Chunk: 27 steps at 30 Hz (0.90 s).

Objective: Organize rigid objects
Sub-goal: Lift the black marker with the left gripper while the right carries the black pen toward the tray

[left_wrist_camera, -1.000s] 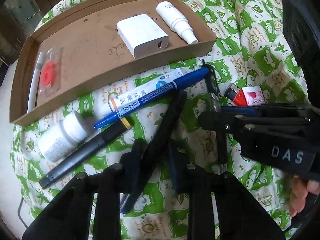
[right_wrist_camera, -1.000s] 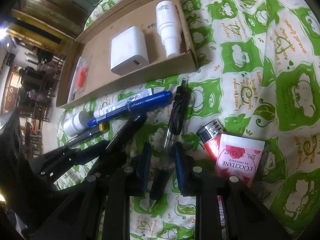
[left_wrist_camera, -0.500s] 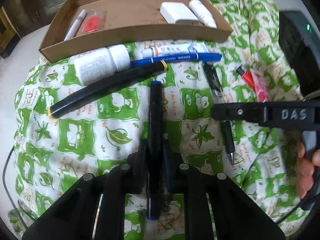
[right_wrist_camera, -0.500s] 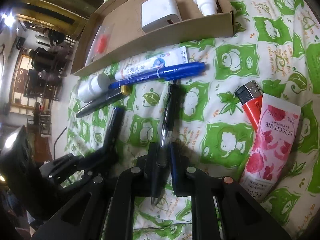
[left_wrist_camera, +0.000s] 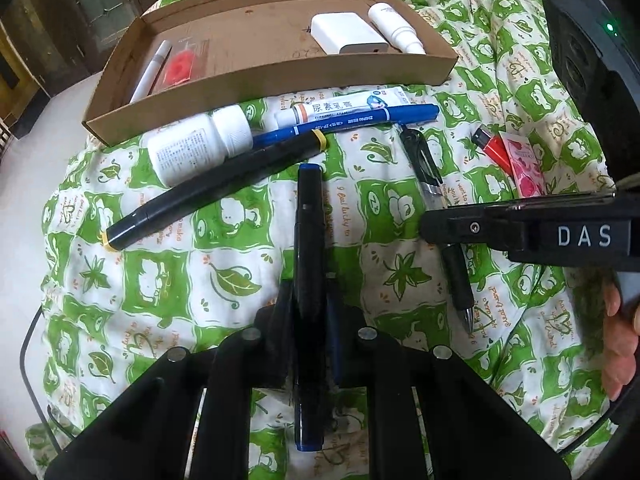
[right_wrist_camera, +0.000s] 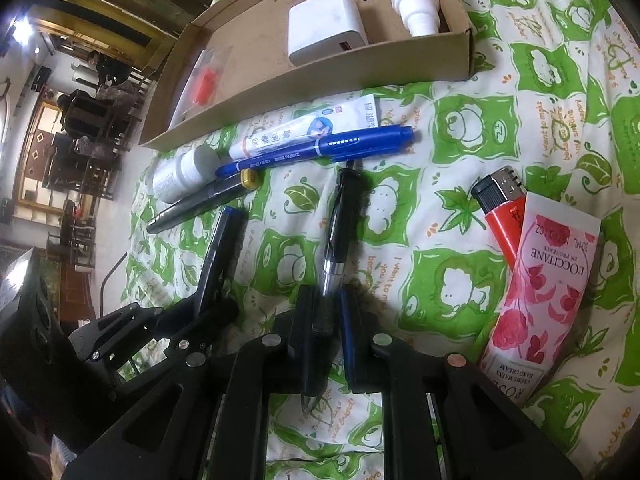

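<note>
My left gripper (left_wrist_camera: 308, 304) is shut on a dark marker with blue ends (left_wrist_camera: 307, 232), which points away along the fingers over the green-and-white cloth. My right gripper (right_wrist_camera: 325, 312) is shut on a black gel pen (right_wrist_camera: 342, 220), its tip toward the camera. In the right wrist view the left gripper (right_wrist_camera: 208, 300) holds its marker (right_wrist_camera: 222, 240) at the left. In the left wrist view the right gripper (left_wrist_camera: 432, 224) reaches in from the right over the gel pen (left_wrist_camera: 456, 276). A cardboard tray (left_wrist_camera: 280, 76) lies beyond, holding a white charger (left_wrist_camera: 344, 34), a white spray bottle (left_wrist_camera: 394, 30), a red item in a packet and a white stick.
On the cloth before the tray lie a white pill bottle (left_wrist_camera: 192, 148), a black marker with yellow ends (left_wrist_camera: 212, 188), a blue pen (left_wrist_camera: 348, 122) and an ointment tube (left_wrist_camera: 340, 106). A red lighter (right_wrist_camera: 502, 212) and a pink hand cream tube (right_wrist_camera: 540, 292) lie to the right. A hand (left_wrist_camera: 618, 344) grips the right tool.
Both grippers closed, the left on the blue-ended marker and the right on the gel pen. The marker, slanted a second ago, now lies straight along the left fingers. Both views shifted back from the tray.
</note>
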Each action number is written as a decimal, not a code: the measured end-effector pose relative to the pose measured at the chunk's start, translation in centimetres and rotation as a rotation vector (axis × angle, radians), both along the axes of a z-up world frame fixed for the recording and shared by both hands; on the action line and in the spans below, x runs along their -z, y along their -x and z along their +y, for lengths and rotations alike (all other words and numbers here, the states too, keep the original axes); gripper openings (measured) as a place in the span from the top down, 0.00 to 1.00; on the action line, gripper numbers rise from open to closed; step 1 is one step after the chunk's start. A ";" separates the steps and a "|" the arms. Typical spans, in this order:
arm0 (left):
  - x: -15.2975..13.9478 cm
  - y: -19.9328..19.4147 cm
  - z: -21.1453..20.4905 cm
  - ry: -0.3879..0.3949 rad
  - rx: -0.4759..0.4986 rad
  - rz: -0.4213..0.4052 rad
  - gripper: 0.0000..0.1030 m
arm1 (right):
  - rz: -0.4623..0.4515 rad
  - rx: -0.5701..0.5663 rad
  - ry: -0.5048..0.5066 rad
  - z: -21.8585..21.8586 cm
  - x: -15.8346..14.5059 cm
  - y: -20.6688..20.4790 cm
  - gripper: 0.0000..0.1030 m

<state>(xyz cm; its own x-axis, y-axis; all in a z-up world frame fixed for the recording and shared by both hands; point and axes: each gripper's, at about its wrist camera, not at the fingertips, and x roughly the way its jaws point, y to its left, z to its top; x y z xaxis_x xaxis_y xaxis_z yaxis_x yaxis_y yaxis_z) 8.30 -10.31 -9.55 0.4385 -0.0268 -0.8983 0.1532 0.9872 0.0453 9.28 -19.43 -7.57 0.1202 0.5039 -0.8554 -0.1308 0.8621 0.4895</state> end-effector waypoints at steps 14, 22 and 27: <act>-0.2 0.3 -0.4 0.011 0.004 -0.006 0.88 | 0.008 0.022 -0.033 -1.2 0.4 -0.2 0.88; -0.6 0.2 0.9 0.102 -0.033 -0.006 0.88 | 0.044 -0.011 -0.113 -0.8 0.2 0.8 0.90; -0.3 0.1 0.6 0.093 -0.028 0.012 0.88 | 0.052 -0.019 -0.080 -0.6 0.6 0.7 0.90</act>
<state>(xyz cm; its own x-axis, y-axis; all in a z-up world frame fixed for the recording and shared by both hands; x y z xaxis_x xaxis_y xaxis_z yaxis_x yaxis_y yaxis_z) 8.17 -9.67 -9.20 0.4294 -0.0980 -0.8978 0.1257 0.9909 -0.0480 8.58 -20.02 -8.17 0.0660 0.5724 -0.8173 -0.1194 0.8177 0.5631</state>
